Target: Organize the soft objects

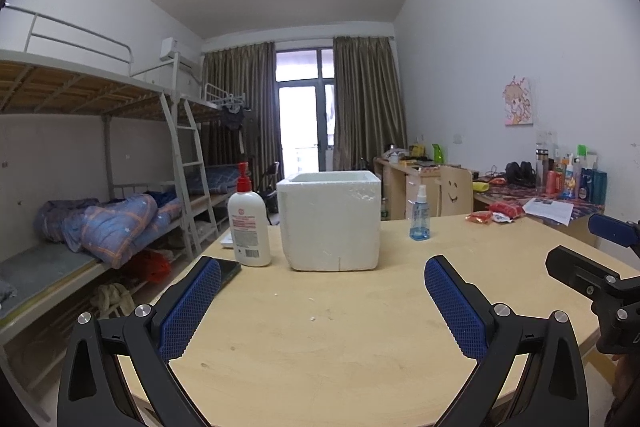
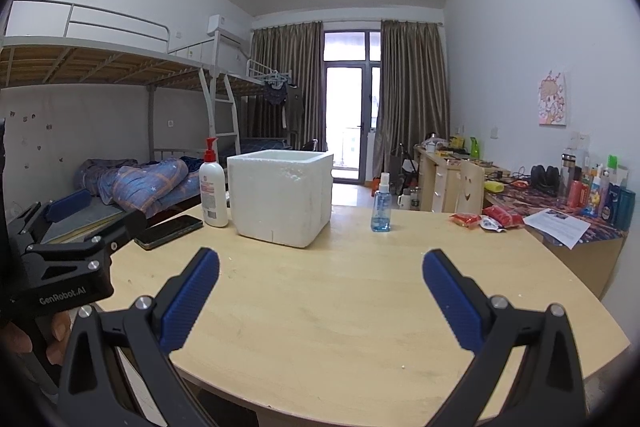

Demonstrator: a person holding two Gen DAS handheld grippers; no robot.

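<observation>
A white foam box (image 1: 331, 219) stands open-topped on the wooden table (image 1: 340, 339); it also shows in the right wrist view (image 2: 282, 197). Red soft snack packets (image 1: 496, 213) lie at the table's far right edge, also in the right wrist view (image 2: 486, 217). My left gripper (image 1: 322, 307) is open and empty, held above the near part of the table. My right gripper (image 2: 320, 301) is open and empty, to the right of the left one. The inside of the box is hidden.
A white lotion pump bottle (image 1: 249, 223) and a dark phone (image 2: 169, 225) sit left of the box. A blue spray bottle (image 2: 381, 205) stands to its right. A cluttered side desk (image 2: 576, 223) adjoins the table. Bunk beds (image 1: 80, 211) stand at left.
</observation>
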